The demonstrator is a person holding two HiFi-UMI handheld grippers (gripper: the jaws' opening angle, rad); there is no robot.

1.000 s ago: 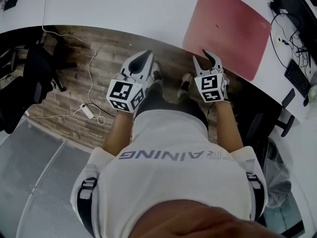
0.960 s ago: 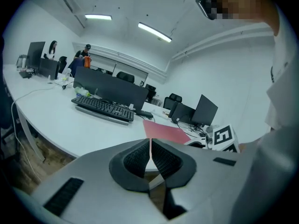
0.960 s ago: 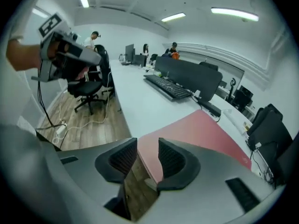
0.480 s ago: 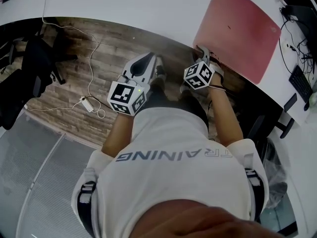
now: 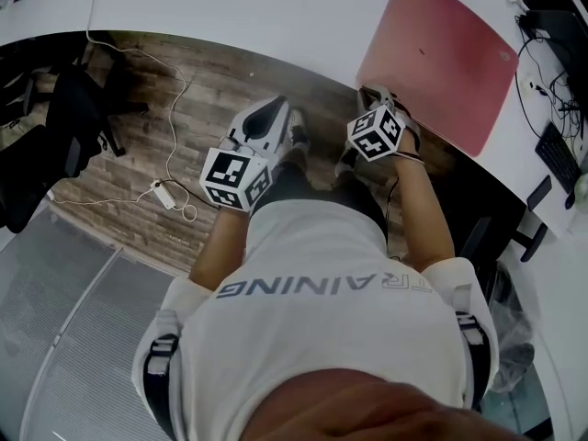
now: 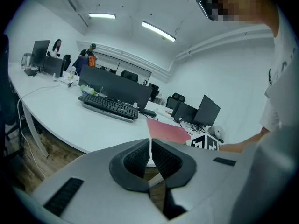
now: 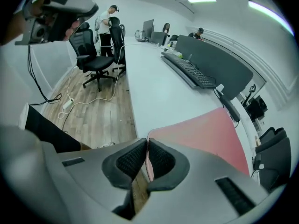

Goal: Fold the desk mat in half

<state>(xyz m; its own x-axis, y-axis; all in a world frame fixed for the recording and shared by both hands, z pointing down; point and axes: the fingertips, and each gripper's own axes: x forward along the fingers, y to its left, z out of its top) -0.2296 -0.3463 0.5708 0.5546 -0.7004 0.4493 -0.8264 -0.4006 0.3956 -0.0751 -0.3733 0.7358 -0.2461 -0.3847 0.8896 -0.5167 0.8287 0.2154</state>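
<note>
Gripping the red desk mat [image 5: 441, 58] by its corner at the near edge of the white desk [image 5: 230, 7]; otherwise lying flat and fully unfolded on the desk top, angled away toward the desk's right end. Held there by the right gripper [image 7: 147, 160], tilted steeply down over the desk's edge, jaws freshly closed and now clamped on the thin pink rim of that corner. Reads as the very start of the fold: bite taken, nothing raised off the desk yet. Best handled by first confirming a bite deep enough not to slip off such a thin, limp sheet. Then lift the corner only just clear of the desk and sweep it in a low arc toward the mat's opposite side, farther in on the desk, rather than tugging toward the desk's edge and sliding the whole mat off. Worth bringing in the left gripper [image 5: 271, 108], at present off the desk, hanging over the wooden floor [image 5: 184, 127] just out from the desk's near edge, jaws together on nothing. Good for taking the second near corner or pinning the far half against the desk. Finish by matching edges before pressing the crease. Keep the swing clear of the cables [image 5: 542, 72] and dark keyboard [image 5: 551, 145] at the desk's right end.
</note>
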